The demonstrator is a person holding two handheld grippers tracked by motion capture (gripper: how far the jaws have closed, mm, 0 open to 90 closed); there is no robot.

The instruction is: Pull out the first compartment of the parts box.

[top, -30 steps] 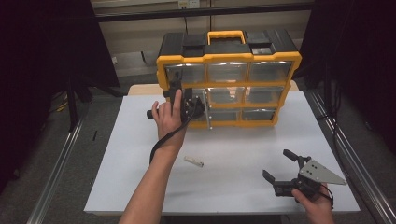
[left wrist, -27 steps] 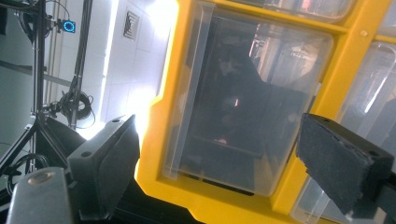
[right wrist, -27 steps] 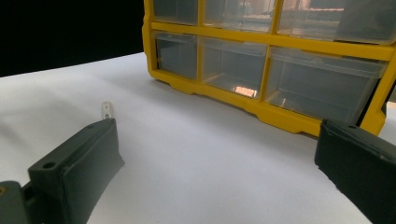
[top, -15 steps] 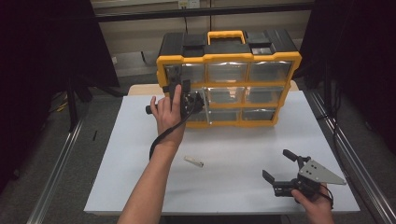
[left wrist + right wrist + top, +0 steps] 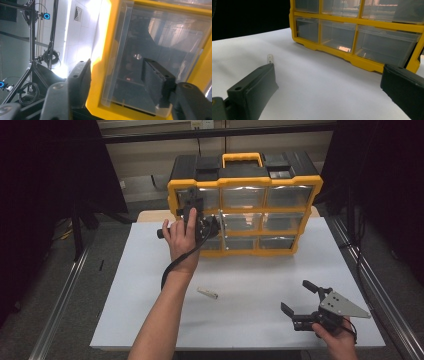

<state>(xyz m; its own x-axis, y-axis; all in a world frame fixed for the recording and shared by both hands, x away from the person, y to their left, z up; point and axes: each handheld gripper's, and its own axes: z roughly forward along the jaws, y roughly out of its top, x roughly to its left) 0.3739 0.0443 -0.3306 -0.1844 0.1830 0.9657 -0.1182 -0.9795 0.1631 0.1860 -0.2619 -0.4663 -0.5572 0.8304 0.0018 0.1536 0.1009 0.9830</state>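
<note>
A white table carries a yellow organiser cabinet with 9 clear drawers in 3 rows, standing at the far edge. The left gripper is pressed up to the cabinet's left column, at the middle-row drawer. In the left gripper view its 2 jaws straddle the drawer's left part: 1 sits outside the yellow frame, the other in front of the clear face. They have just been closing and now stand about half apart; whether the pads bite yet cannot be told.

To do this step well, the person should probably shift the claw so both pads land on the drawer's own front lip rather than on the frame, close fully, then pull straight out along the drawer's run so it does not jam or drag the cabinet.

The right gripper rests near the table's front right corner, jaws wide and holding nothing. A small pale part lies on the table, well apart from both.
</note>
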